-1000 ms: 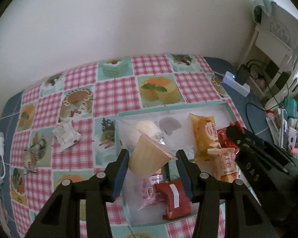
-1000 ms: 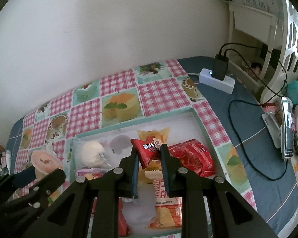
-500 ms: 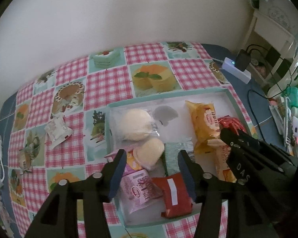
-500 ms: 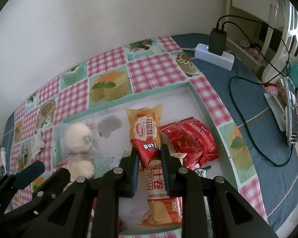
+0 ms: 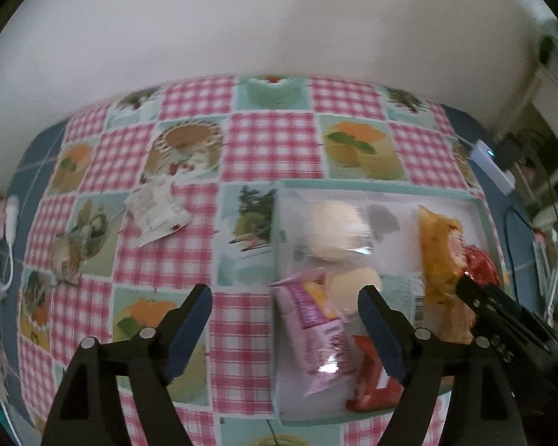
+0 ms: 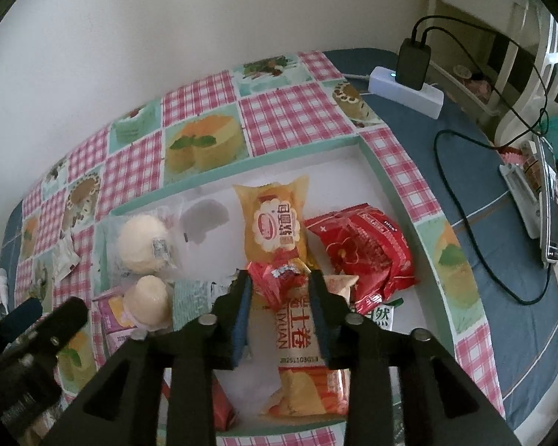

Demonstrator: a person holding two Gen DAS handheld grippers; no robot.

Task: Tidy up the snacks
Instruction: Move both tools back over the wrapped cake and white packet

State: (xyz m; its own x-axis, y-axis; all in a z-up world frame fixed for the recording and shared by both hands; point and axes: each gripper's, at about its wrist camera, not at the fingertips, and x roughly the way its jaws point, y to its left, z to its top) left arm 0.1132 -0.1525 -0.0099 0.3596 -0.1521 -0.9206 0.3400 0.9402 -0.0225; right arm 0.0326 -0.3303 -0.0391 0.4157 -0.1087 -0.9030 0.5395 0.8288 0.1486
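Observation:
A teal-rimmed white tray on the checked cloth holds several snacks. My right gripper is low over it with its jaws opening. A small crumpled red packet lies between the fingers, resting on the orange packets, and the pads look just off it. My left gripper hangs over the tray's left rim; its jaws are wide, still opening, and hold nothing. The cream pudding cup lies on its side in the tray next to a pink packet.
The tray also holds a wrapped round bun, a yellow cake packet and a large red packet. A small white packet lies on the cloth to the left. A power strip and cables lie at the right.
My left gripper let go of the pudding cup, which now lies in the tray, then opened wide and shifted left. My right gripper sank with the red packet and its jaws parted.

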